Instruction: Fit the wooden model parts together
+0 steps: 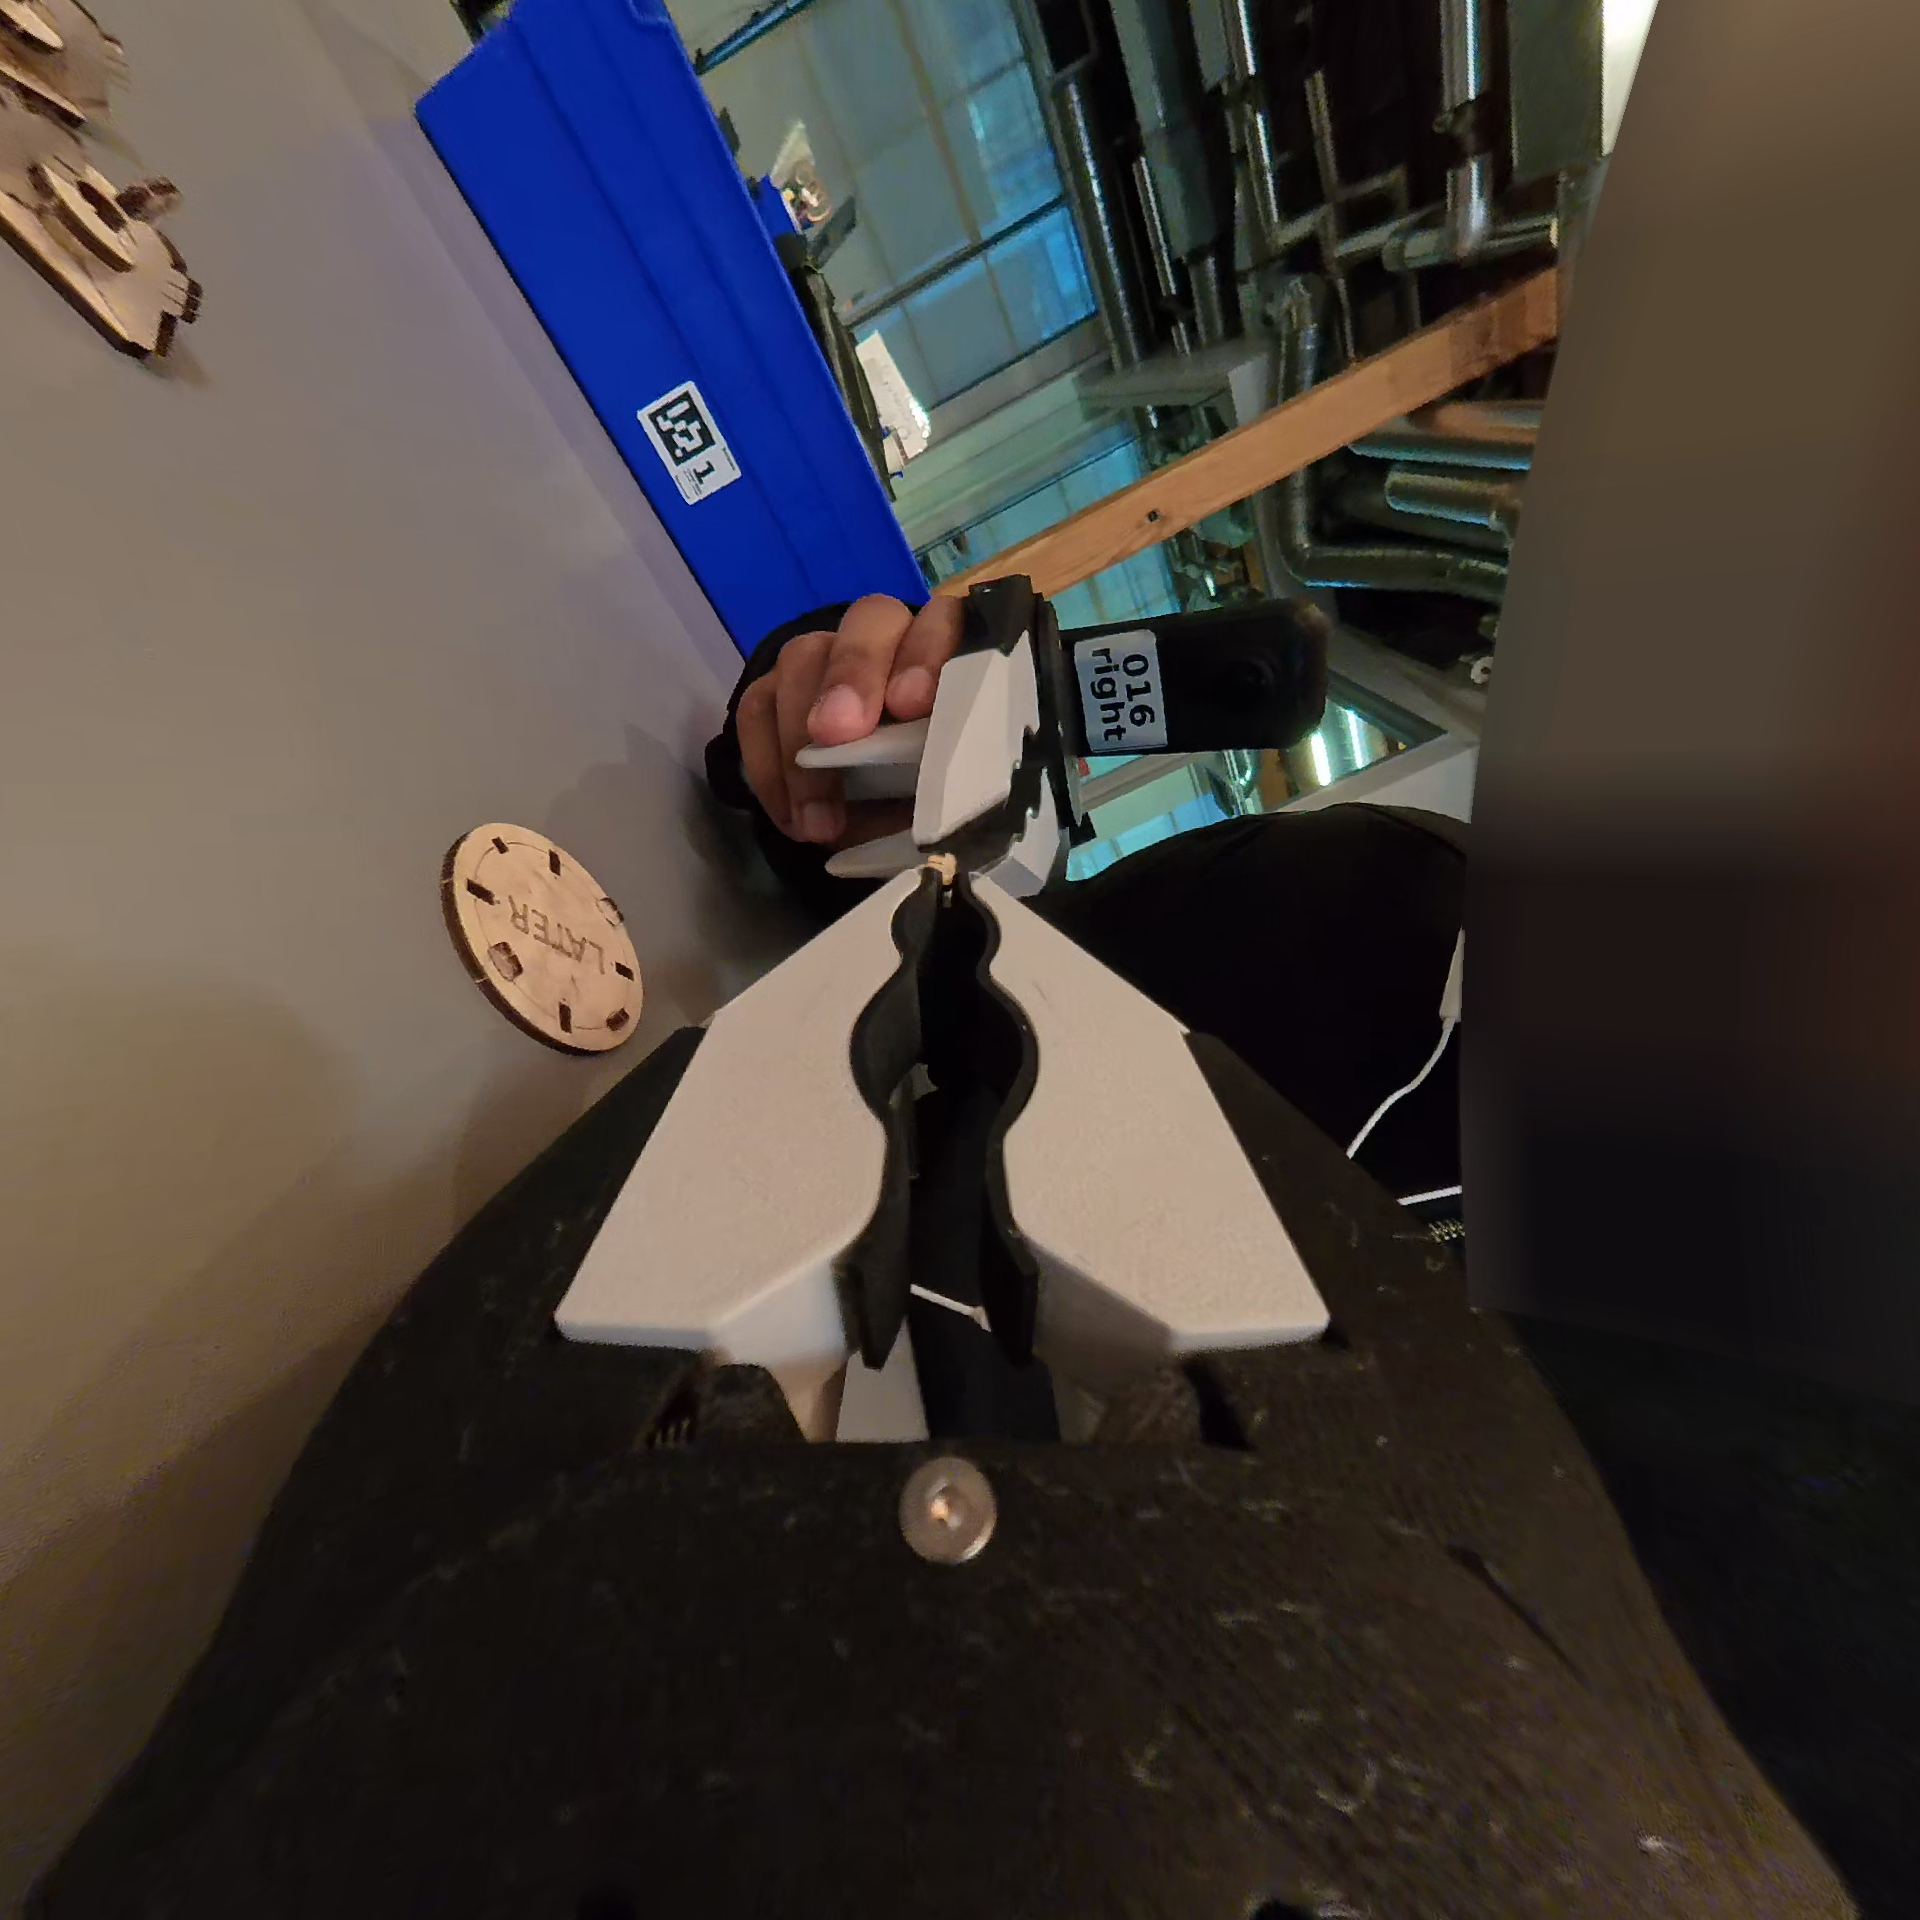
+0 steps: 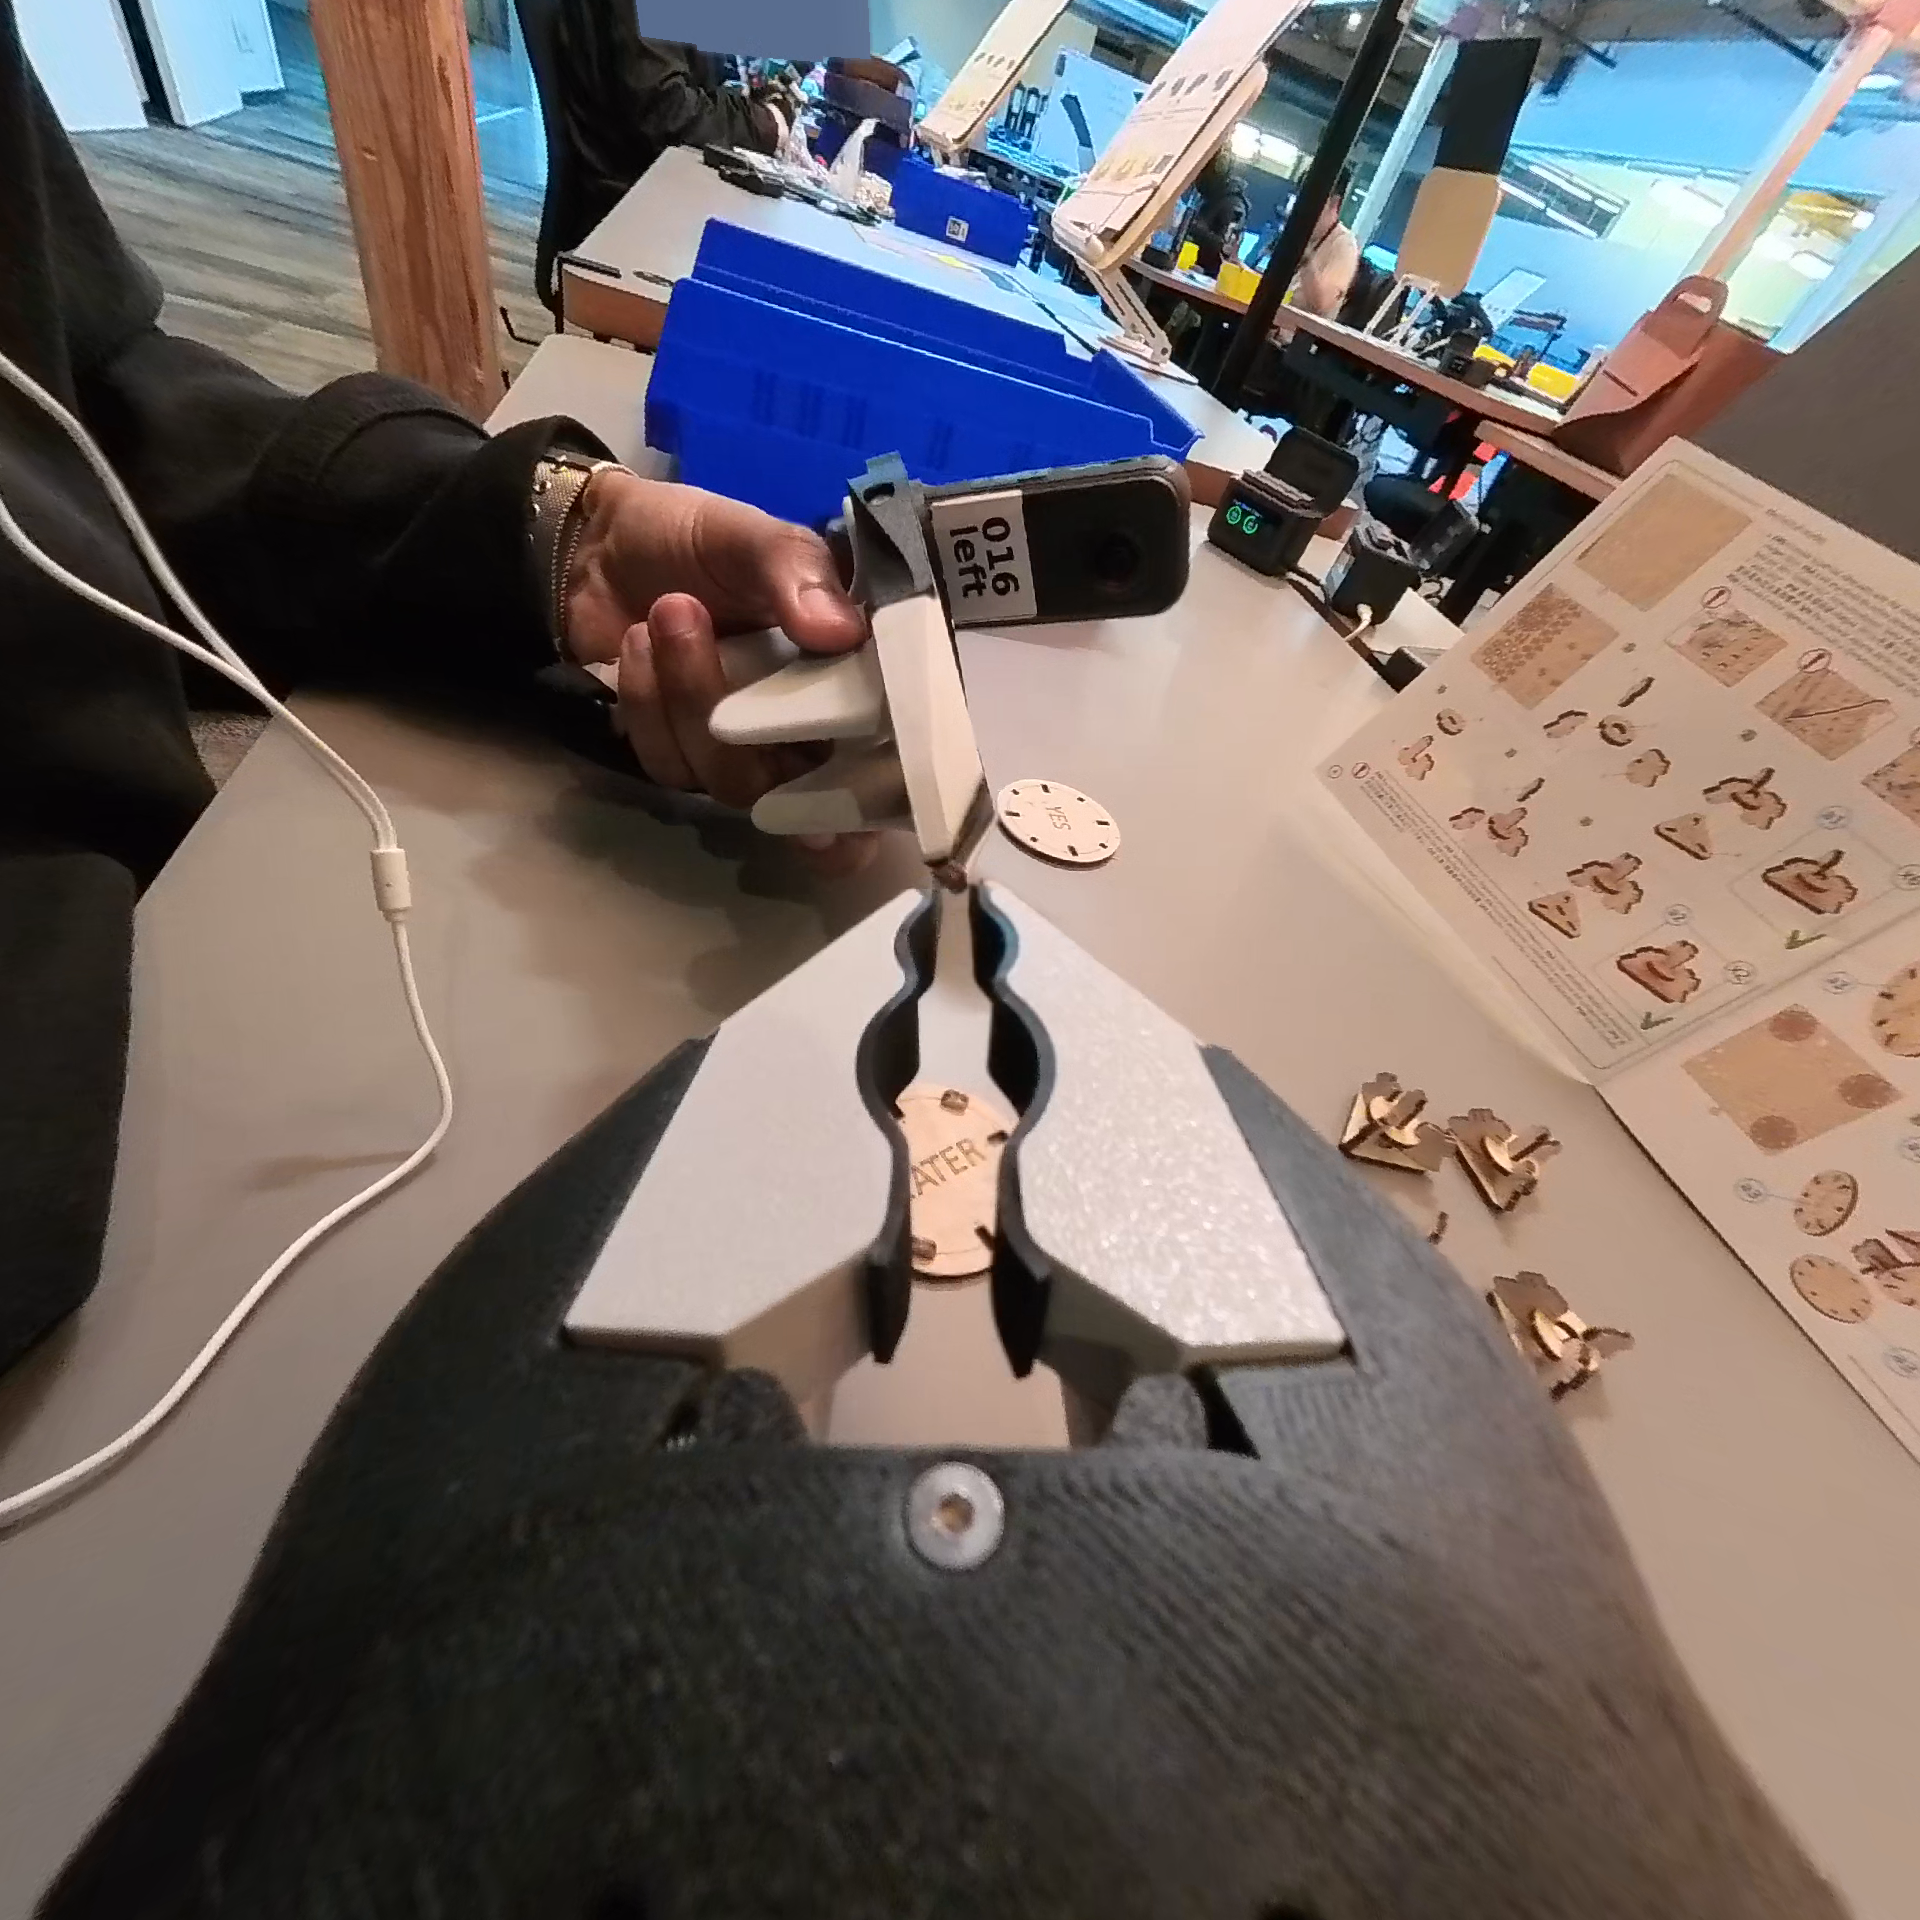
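My left gripper (image 1: 942,885) and my right gripper (image 2: 954,896) meet tip to tip above the grey table (image 2: 1195,707). A tiny pale wooden piece (image 1: 943,864) sits between the two sets of tips, and both grippers are shut on it. In the right wrist view it shows as a small brown bit (image 2: 948,878) at the tip of the left gripper (image 2: 951,857). The right gripper (image 1: 961,847) shows in the left wrist view, held by a hand (image 1: 821,717). A round wooden disc (image 1: 540,940) lies on the table below; it shows through the right fingers (image 2: 956,1184).
A second round disc (image 2: 1060,821) lies just beyond the tips. A blue bin (image 2: 894,364) stands at the back. An instruction sheet (image 2: 1662,779) and small wooden assemblies (image 2: 1444,1143) lie to the right. A white cable (image 2: 395,935) runs along the left. Less than 4 cm separates the two grippers' tips.
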Available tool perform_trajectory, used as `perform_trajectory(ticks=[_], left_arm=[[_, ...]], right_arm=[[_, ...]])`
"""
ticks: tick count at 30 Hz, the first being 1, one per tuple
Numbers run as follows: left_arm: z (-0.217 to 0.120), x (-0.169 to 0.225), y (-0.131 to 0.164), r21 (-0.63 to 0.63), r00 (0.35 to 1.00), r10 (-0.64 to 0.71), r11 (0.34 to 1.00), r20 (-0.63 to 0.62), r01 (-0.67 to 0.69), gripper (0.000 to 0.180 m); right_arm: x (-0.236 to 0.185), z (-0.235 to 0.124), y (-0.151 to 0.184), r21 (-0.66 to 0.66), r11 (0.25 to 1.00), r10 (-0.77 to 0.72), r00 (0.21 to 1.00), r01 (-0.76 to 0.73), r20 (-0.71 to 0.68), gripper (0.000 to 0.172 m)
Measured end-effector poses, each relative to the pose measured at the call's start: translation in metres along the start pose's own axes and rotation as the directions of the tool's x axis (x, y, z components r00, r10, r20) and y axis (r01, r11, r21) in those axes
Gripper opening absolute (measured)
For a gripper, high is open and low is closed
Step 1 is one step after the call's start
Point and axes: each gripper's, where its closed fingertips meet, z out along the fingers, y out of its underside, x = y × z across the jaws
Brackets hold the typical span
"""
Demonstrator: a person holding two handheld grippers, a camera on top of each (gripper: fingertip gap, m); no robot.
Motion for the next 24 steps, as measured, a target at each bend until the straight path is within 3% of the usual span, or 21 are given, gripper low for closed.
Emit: perform_trajectory(ticks=[10,24], left_arm=[[-0.0002,-0.0045,-0.0004,0.002,1.0,0.003,1.0,0.03,-0.003,0.0],[0.0009,-0.0048,0.0019,-0.011,0.999,0.009,1.0,0.035,-0.009,0.0]], right_arm=[[-0.0007,0.0034,0.0013,-0.01,1.0,-0.002,1.0,0.002,-0.014,0.009],[-0.0041,0.0039,0.004,-0.023,0.999,0.031,0.999,-0.03,0.024,0.001]])
